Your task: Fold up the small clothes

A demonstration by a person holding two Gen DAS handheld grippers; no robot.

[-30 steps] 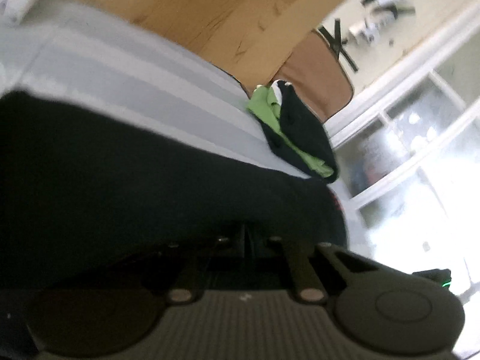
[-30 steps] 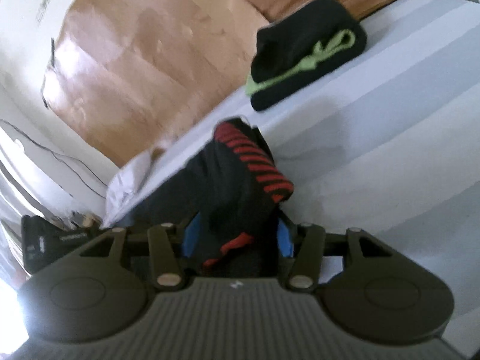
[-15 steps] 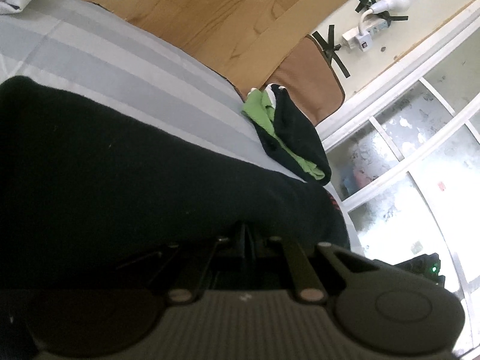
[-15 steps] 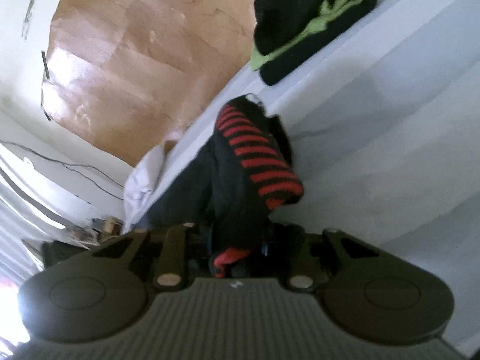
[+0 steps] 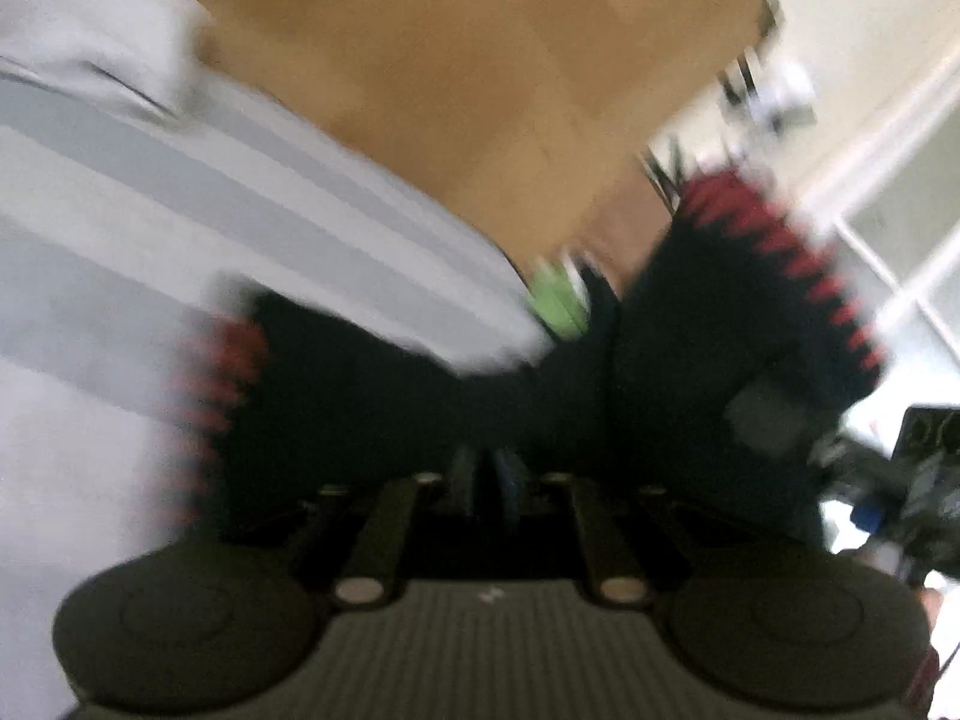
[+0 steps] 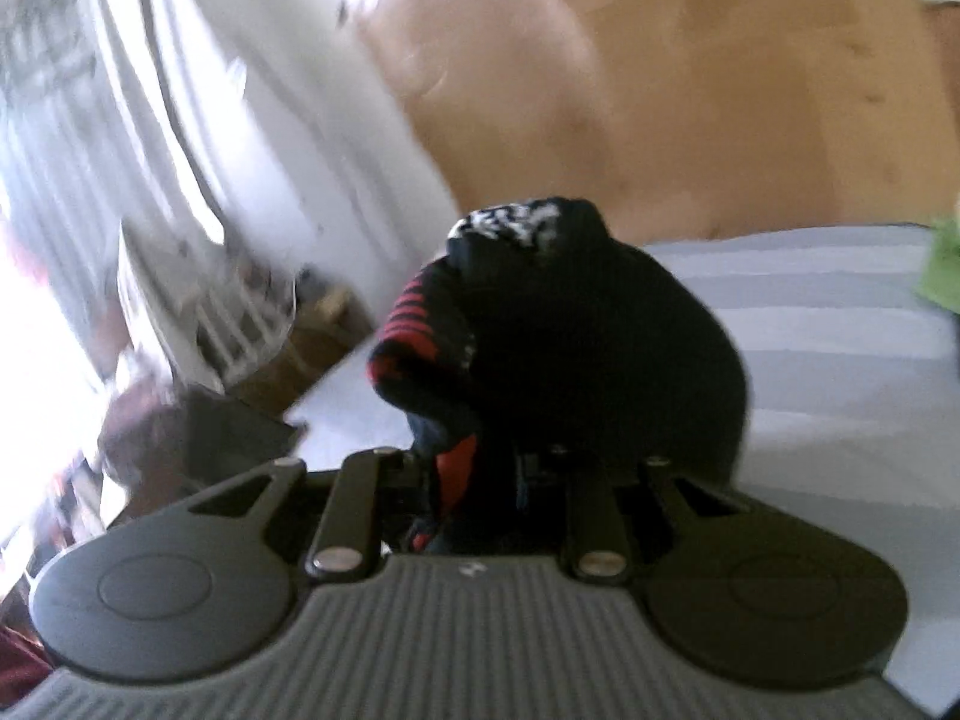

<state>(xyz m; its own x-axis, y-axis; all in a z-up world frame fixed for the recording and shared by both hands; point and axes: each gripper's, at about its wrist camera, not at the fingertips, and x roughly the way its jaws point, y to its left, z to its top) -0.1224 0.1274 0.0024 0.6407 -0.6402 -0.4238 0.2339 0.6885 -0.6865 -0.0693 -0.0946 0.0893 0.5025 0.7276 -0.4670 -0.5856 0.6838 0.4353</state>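
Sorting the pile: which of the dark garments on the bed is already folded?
The black-and-green garment lying apart on the striped sheet. The black one with red stripes is clamped in both claws.

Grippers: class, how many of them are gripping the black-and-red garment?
2. The left gripper pinches its black middle; the right gripper clamps the black-and-red garment at a red-trimmed edge above the striped bedsheet.

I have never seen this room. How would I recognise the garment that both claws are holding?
Look at the bed with the grey-and-white striped sheet, in front of the wooden headboard. Above it, the left claw and right claw pinch one black garment. Its red-striped cuffs set it apart from the black-and-green bundle lying farther back.
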